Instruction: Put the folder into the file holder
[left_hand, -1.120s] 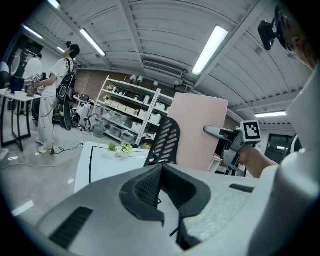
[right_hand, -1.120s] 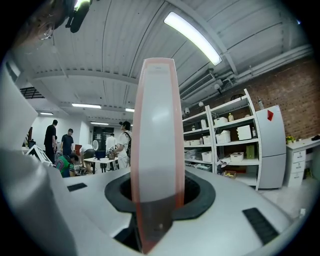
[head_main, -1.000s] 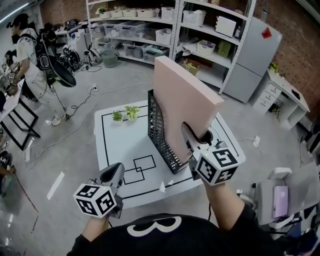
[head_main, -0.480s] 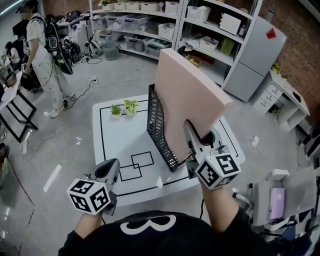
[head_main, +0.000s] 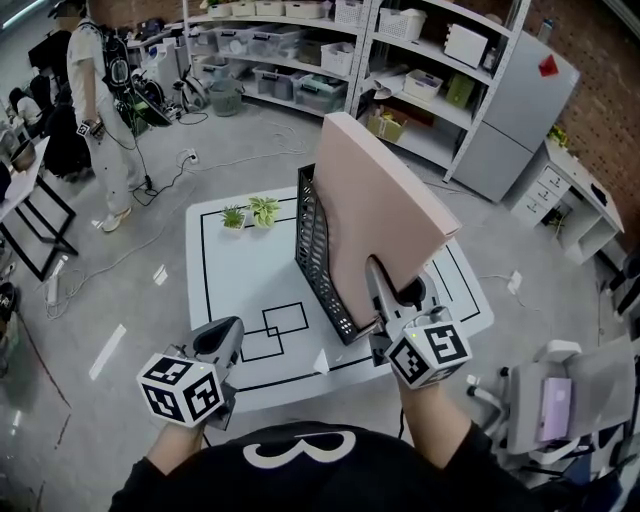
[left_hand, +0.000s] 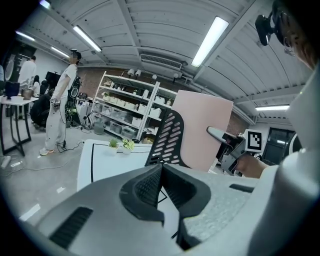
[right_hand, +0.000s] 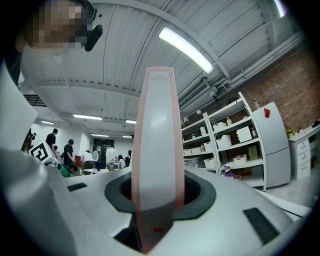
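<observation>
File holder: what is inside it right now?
The pink folder, lower end only, tilted, clamped by the right gripper. The mesh wall of the holder and the folder cover its floor and the folder's bottom edge.

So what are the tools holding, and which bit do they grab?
The right tool grips the big flat pink folder by its narrow near edge, low down. The left tool is shut, holding nothing.

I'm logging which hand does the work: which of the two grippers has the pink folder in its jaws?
The right gripper: its jaws clamp the pink folder; the left gripper is shut on nothing.
</observation>
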